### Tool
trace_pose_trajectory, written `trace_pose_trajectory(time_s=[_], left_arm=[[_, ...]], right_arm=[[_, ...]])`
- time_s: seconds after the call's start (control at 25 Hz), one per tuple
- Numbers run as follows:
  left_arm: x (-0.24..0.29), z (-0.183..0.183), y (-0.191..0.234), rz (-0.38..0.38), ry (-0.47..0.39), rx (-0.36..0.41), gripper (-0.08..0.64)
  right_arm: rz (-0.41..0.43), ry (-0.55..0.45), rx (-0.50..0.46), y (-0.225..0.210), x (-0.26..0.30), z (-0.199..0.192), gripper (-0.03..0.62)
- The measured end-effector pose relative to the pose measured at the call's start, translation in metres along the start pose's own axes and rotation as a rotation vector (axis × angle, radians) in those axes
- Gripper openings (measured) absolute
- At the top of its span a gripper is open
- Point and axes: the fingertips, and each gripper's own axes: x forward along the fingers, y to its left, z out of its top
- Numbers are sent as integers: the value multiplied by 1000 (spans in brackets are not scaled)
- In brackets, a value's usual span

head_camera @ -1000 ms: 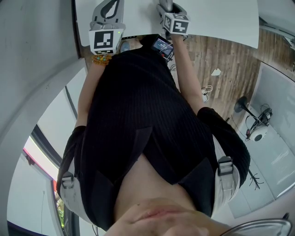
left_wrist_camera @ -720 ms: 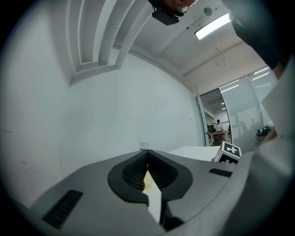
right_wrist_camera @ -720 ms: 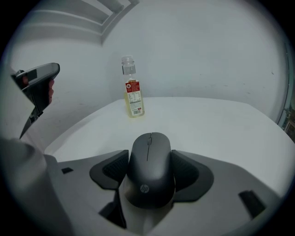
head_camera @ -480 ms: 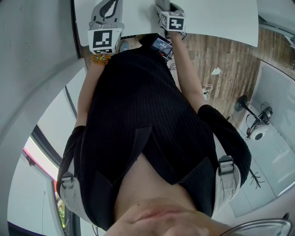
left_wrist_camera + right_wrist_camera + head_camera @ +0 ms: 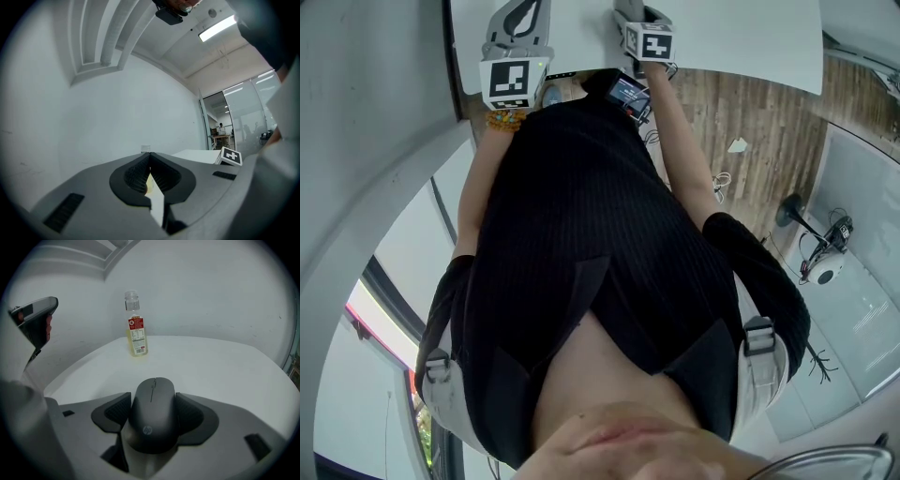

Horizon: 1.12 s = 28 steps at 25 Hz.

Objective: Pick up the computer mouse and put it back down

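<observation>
The white tabletop (image 5: 211, 362) lies before me. My left gripper (image 5: 150, 174) has its jaws pressed together, with nothing between them. My right gripper (image 5: 153, 404) clamps both sides of the computer mouse (image 5: 152, 423), over the tabletop. Behind it a bottle (image 5: 136, 333) stands upright.

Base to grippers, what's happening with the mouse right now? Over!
Left hand-held gripper shut, empty. Right hand-held gripper shut on the mouse, pads on both its sides. Bottle stands farther back on the table, apart from the mouse. Over.
</observation>
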Motion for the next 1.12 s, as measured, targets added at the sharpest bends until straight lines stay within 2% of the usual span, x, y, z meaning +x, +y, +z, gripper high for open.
trace_pose_trajectory(time_s=[0.4,0.64,0.88,1.12], left_arm=[[-14,2,7,15,-1,-7,13],[-23,0,7,7,-2,-22,14],[-27,5,0,-17,-8,-56,14],[-25,24,-30,-74,-35,-56,13]], right_arm=[[-37,-27,-92,3,-1,-4,279],[-39,-69,-110,8,-16,18,285],[-58,-214,-125,27,-60,59,284],[51,-404,-224,60,-122,104,282]])
